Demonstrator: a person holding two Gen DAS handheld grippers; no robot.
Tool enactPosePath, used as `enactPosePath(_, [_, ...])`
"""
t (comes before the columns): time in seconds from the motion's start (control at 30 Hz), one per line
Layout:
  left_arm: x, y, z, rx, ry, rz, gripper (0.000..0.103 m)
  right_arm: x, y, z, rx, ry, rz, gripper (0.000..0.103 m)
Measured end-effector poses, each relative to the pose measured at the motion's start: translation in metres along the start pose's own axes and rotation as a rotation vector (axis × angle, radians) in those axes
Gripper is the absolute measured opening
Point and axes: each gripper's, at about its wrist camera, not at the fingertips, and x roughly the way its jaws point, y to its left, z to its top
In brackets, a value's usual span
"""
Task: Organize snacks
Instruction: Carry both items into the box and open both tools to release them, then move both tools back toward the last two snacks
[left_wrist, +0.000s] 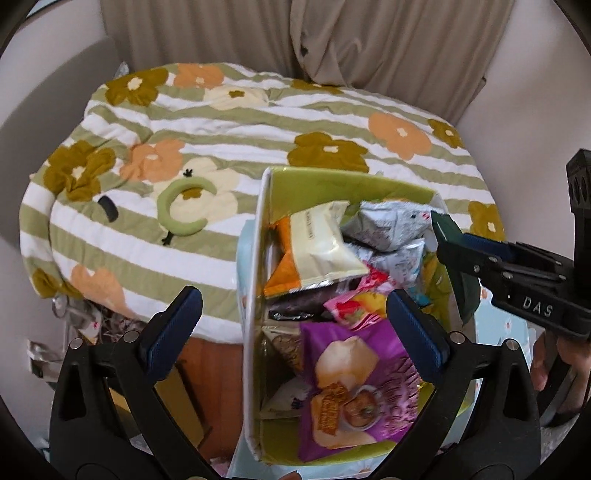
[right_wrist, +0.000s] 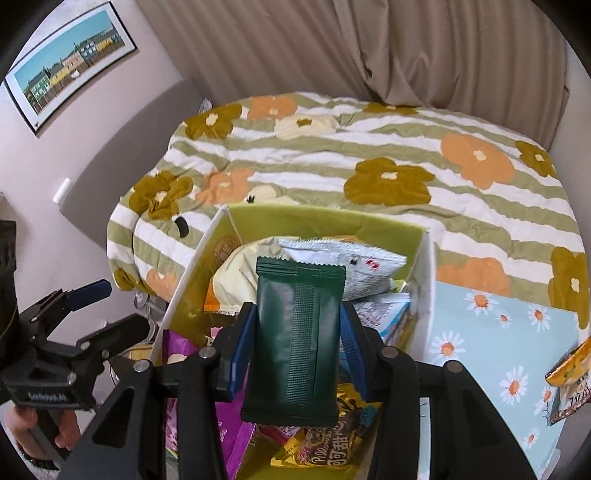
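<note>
Two claws over one box, green packet about to go in.
Left wrist view: left claw (left_wrist: 295, 325) gapes wide and empty, straddling the box's (left_wrist: 255, 295) left wall above the purple bag (left_wrist: 354, 387); right claw (left_wrist: 448, 236) comes in from the right, the packet (left_wrist: 467, 291) hanging edge-on, mostly hidden. Right wrist view: right claw (right_wrist: 299, 332) pinches the packet (right_wrist: 295, 343) across its width, long axis pointing ahead, the box (right_wrist: 321, 225) directly below; its floor is buried under snacks.
</note>
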Motion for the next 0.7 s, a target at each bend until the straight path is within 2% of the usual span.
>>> enactPosePath(0.03, [0.002, 0.002, -0.001, -0.005, 0.004, -0.002, 0.099, 0.002, 0.000, 0.000, 0.007, 0.002, 0.008, 0.043])
enactPosePath(0.07, [0.003, 0.005, -0.001, -0.009, 0.006, -0.005, 0.099, 0.004, 0.001, 0.000, 0.014, -0.001, 0.014, 0.050])
enactPosePath(0.1, [0.004, 0.007, -0.002, -0.009, 0.005, -0.008, 0.099, 0.004, 0.002, -0.001, 0.019, -0.007, 0.018, 0.068])
enactPosePath(0.13, [0.004, 0.008, -0.004, -0.006, 0.000, -0.008, 0.099, 0.004, 0.002, -0.004, 0.022, -0.015, 0.025, 0.080])
enactPosePath(0.17, [0.004, 0.008, -0.005, 0.001, -0.006, -0.007, 0.099, 0.004, 0.002, -0.006, 0.022, -0.020, 0.033, 0.099])
enactPosePath(0.3, [0.006, 0.005, -0.016, 0.036, -0.013, 0.020, 0.099, 0.003, 0.001, -0.016, 0.022, -0.035, 0.037, 0.101])
enactPosePath(0.47, [0.006, 0.003, -0.025, 0.042, -0.004, 0.015, 0.099, -0.004, 0.003, -0.025, 0.010, -0.063, 0.023, 0.101])
enactPosePath(0.7, [-0.018, -0.010, -0.028, 0.059, -0.043, 0.018, 0.099, -0.037, 0.011, -0.035, -0.045, -0.114, -0.025, 0.101])
